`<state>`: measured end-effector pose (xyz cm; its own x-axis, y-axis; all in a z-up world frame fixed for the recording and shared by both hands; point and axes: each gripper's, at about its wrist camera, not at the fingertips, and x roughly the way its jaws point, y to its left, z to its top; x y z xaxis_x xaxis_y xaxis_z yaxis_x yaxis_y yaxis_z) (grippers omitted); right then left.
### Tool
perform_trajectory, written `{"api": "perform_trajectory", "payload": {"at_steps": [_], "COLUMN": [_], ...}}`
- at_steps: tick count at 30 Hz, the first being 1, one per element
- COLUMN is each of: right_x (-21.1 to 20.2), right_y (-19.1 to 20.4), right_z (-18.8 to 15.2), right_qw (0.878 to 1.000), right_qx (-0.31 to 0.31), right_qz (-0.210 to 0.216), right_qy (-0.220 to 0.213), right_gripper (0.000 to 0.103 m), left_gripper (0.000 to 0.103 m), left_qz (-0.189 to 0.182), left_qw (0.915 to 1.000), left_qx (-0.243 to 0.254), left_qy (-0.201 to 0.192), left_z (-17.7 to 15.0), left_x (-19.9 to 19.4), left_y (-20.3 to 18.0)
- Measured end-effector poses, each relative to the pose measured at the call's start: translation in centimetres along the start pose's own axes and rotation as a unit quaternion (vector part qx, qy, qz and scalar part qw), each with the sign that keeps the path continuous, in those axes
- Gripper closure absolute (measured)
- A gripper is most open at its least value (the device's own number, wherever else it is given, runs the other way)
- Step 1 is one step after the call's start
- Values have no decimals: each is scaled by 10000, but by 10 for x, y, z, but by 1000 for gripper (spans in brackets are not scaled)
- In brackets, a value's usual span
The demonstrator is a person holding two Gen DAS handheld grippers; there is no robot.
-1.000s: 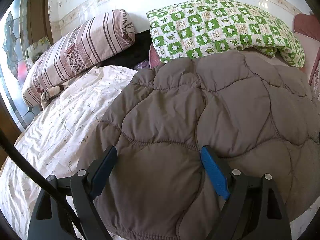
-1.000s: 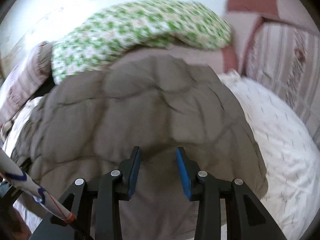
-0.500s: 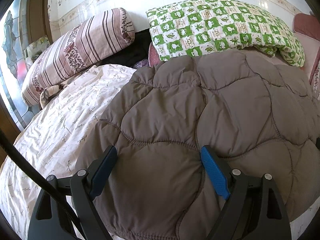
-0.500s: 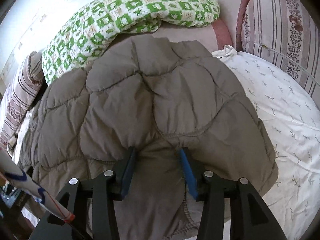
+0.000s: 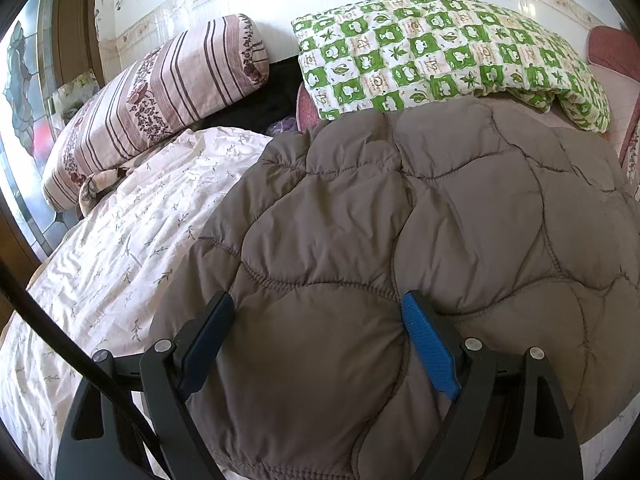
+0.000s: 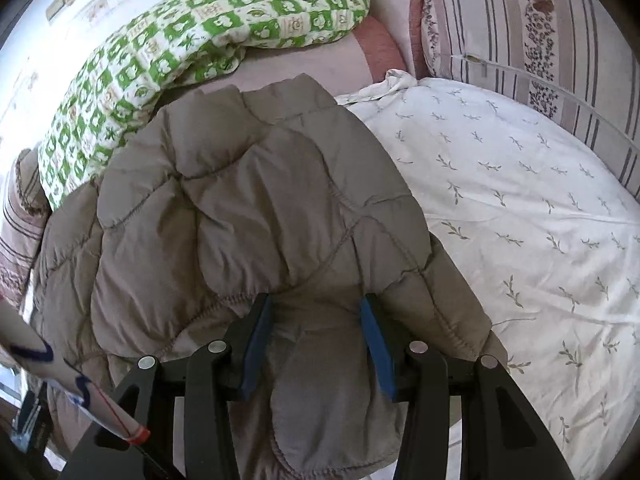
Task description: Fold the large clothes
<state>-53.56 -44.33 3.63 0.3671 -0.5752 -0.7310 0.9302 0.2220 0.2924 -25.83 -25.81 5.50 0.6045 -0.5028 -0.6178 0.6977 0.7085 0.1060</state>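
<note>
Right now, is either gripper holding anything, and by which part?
Cannot be told. Both the left gripper and right gripper straddle the near hem of the brown quilted jacket; its padding fills the gaps, but a firm pinch isn't visible.

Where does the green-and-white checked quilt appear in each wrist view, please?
Left wrist: the green-and-white checked quilt lies top right, beyond the brown quilted coat.
Right wrist: it lies top left, beyond the same coat.
Shared landmark: the coat.
</note>
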Motion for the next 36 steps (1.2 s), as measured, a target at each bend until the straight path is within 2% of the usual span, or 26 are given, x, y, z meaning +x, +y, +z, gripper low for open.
{"api": "perform_trajectory", "payload": {"at_steps": [6, 13, 17, 20, 24, 28, 31, 34, 36], "right_x": [-4, -25, -13, 0, -7, -27, -34, -32, -27], "right_y": [-3, -4, -16, -17, -19, -27, -37, -55, -63], "right_z": [2, 10, 10, 8, 10, 16, 19, 18, 14], "right_qw": [10000, 9986, 9993, 9999, 9997, 9982, 9972, 9966, 9965], "right_qx": [46, 0, 200, 101, 197, 406, 529, 762, 826], "right_qz": [71, -169, -96, -56, 13, 37, -116, -106, -87], "right_qy": [-6, -501, -286, -64, -129, -431, -511, -303, -63], "right_gripper": [52, 52, 52, 52, 52, 52, 51, 51, 50], "left_gripper": [17, 17, 17, 17, 17, 17, 17, 17, 17], "left_qz": [5, 5, 1, 2, -26, -231, -332, -450, -424], "left_qw": [10000, 10000, 10000, 10000, 10000, 9990, 9969, 9929, 9897], "left_qx": [-1, -3, -1, -1, -25, -293, -671, -1009, -1141], "left_qy": [1, 0, 4, 2, 35, 254, 229, 437, 752], "left_z": [0, 0, 0, 0, 1, 8, 16, 21, 18], "left_x": [0, 0, 0, 0, 1, -3, -11, -9, 0], "left_y": [0, 0, 0, 0, 0, 12, 33, 56, 67]}}
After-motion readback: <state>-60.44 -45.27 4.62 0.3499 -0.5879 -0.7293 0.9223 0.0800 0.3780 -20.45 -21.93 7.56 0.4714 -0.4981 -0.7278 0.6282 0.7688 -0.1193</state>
